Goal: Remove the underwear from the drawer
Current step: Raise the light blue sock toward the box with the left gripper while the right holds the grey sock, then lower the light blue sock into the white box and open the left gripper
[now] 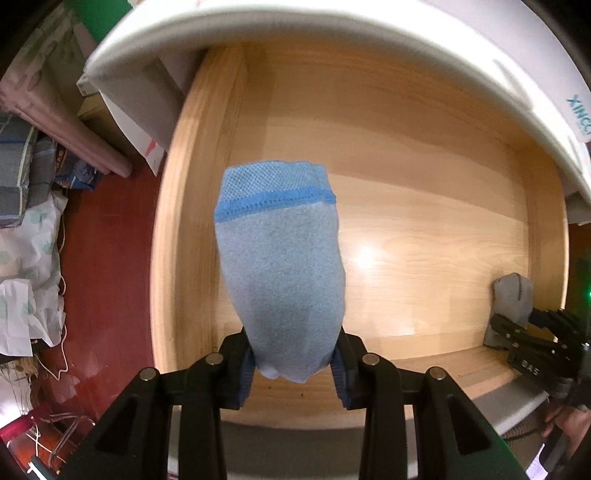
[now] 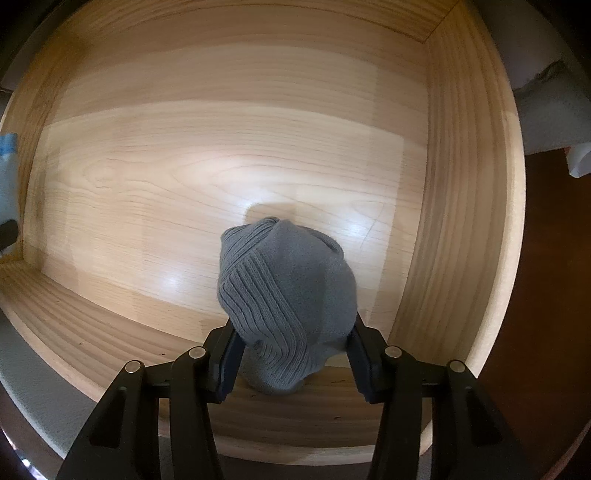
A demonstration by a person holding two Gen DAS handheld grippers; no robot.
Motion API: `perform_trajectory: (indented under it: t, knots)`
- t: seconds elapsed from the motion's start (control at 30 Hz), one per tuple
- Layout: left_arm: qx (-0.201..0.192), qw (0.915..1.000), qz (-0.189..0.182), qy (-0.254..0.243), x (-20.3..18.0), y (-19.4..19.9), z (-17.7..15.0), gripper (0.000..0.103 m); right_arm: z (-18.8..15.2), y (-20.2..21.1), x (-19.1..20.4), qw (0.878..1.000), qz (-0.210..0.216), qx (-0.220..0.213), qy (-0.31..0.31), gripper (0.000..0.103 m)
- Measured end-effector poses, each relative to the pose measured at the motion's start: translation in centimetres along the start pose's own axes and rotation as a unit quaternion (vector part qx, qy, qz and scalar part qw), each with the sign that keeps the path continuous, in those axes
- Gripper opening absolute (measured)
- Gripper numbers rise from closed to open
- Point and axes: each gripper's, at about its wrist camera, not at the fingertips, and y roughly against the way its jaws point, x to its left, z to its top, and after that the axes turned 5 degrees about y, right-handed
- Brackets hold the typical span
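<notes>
My left gripper (image 1: 293, 363) is shut on a light blue garment (image 1: 280, 266) with a darker blue band and holds it above the open wooden drawer (image 1: 424, 221). My right gripper (image 2: 291, 350) is shut on a rolled grey ribbed garment (image 2: 286, 295) just above the drawer (image 2: 184, 166) floor near its front right corner. The right gripper (image 1: 517, 332) with the grey garment (image 1: 513, 299) also shows at the right edge of the left wrist view. The blue garment (image 2: 7, 166) shows at the left edge of the right wrist view.
The drawer floor is bare wood with raised walls (image 2: 461, 184) all round. A white cabinet top (image 1: 332, 22) overhangs the drawer's back. Left of the drawer lies red floor (image 1: 107, 258) with bags, boxes and cords (image 1: 33, 240).
</notes>
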Motion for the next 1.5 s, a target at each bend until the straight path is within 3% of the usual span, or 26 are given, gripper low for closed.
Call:
perform_trajectory:
  t: [0.17,0.43,0.93,1.3,1.5]
  knots:
    - [-0.022,0.9997,-0.010,-0.010,-0.6,2.3,0.0,0.034,0.0,0.1,0.2,1.000,-0.001,0.000,0.000,0.046]
    - [-0.081,0.9958,-0.021,-0.038,0.4,9.2,-1.0,0.034,-0.1,0.1,0.9,1.000,-0.005,0.001,0.002,0.046]
    - [-0.204,0.9760,-0.056,-0.053,-0.6,22.6,2.0,0.034,0.0,0.4,1.7,1.000,-0.008,0.000,0.003,0.047]
    - [-0.245,0.9659,-0.048,-0.070,-3.9,25.9,6.8,0.034,-0.1,-0.3,1.8,1.000,-0.006,-0.002,0.004,0.047]
    - [-0.241,0.9659,-0.057,-0.076,-5.9,25.3,9.4,0.034,-0.3,-0.8,1.6,1.000,-0.005,-0.003,0.003,0.047]
